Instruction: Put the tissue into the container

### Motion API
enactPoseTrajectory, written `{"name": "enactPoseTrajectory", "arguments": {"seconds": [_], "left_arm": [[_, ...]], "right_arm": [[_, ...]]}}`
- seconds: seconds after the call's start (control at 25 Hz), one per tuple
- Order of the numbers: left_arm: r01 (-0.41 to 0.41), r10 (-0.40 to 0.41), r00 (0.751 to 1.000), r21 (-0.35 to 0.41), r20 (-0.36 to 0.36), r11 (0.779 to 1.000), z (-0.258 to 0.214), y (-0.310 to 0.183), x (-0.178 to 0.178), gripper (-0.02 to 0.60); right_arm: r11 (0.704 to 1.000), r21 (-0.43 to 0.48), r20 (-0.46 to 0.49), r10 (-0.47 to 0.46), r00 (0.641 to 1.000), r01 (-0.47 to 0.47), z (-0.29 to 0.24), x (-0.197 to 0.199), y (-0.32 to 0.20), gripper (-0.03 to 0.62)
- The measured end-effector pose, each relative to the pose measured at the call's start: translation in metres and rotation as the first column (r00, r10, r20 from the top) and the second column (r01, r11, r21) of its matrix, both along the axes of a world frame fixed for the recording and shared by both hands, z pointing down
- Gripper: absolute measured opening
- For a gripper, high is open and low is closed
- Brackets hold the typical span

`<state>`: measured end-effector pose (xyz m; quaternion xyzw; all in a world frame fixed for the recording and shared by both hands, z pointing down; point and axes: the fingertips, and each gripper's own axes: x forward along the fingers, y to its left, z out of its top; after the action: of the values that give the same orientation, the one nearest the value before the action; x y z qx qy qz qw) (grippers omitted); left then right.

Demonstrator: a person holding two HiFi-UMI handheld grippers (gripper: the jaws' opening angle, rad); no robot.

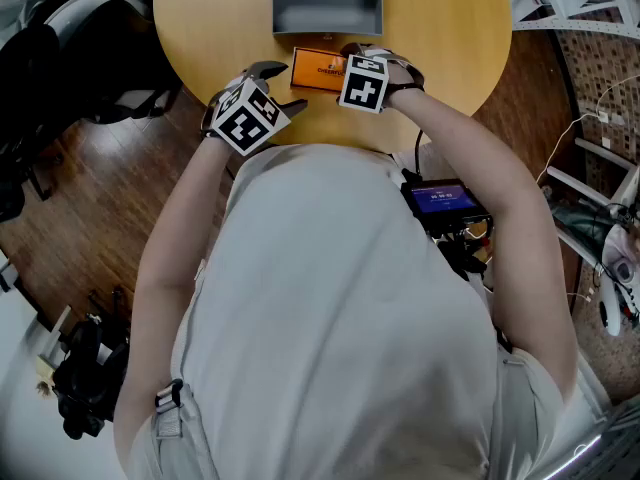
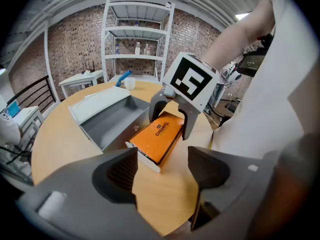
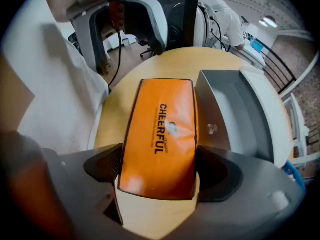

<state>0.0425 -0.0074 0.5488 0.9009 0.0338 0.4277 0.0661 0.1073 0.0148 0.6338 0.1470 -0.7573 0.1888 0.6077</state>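
An orange tissue pack (image 1: pixel 318 70) (image 2: pixel 157 136) (image 3: pixel 160 139) lies flat on the round wooden table (image 1: pixel 440 38), just in front of an open grey container (image 1: pixel 328 13) (image 2: pixel 112 121) (image 3: pixel 235 114) that holds nothing. My right gripper (image 1: pixel 352 56) (image 2: pixel 170 126) (image 3: pixel 160 171) straddles the pack's near end. Its jaws stand wide with a pad close by each long side, and the pack looks unsqueezed. My left gripper (image 1: pixel 283 88) (image 2: pixel 162 171) hovers open and empty over bare table, just left of the pack.
The container's white lid (image 2: pixel 97 101) (image 3: pixel 267 114) hangs off its far side. A white cup (image 2: pixel 130 84) and a blue item stand at the table's far edge. A black chair (image 1: pixel 60 58) is at the left, white shelving (image 2: pixel 137 39) beyond.
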Motion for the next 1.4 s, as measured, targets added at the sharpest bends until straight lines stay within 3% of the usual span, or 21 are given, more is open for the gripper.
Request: {"name": "enactPoseTrajectory", "arguments": {"seconds": [0.24,0.48,0.64,0.8,1.04,1.28,1.4], "left_arm": [[0.044,-0.044,0.998,-0.004,-0.053,0.999,-0.009,0.001,-0.020,0.310],[0.065,-0.066,0.993,-0.014,-0.096,0.998,-0.010,-0.005,-0.023,0.299],[0.074,-0.081,0.989,-0.057,-0.124,0.996,-0.013,0.003,-0.019,0.298],[0.104,-0.118,0.979,-0.092,-0.166,0.990,-0.024,0.011,-0.020,0.298],[0.159,-0.196,0.952,-0.168,-0.235,0.973,-0.042,0.015,-0.030,0.281],[0.210,-0.261,0.920,-0.194,-0.291,0.958,-0.053,0.009,-0.037,0.273],[0.220,-0.271,0.919,-0.197,-0.286,0.955,-0.050,0.007,-0.041,0.273]], "right_arm": [[1.000,-0.007,0.032,0.015,0.999,-0.014,-0.014,0.002,0.000,0.385],[0.992,0.099,0.048,-0.079,0.996,0.073,-0.077,0.008,-0.029,0.376],[0.984,0.151,0.003,-0.091,0.996,0.090,-0.098,0.027,-0.072,0.376],[0.977,0.167,-0.074,-0.122,0.990,0.133,-0.083,0.043,-0.113,0.376],[0.970,0.120,-0.144,-0.192,0.971,0.210,-0.050,0.048,-0.148,0.377],[0.970,0.054,-0.128,-0.227,0.965,0.235,-0.016,0.045,-0.157,0.382],[0.982,0.028,-0.091,-0.181,0.979,0.185,-0.010,0.041,-0.152,0.398]]}}
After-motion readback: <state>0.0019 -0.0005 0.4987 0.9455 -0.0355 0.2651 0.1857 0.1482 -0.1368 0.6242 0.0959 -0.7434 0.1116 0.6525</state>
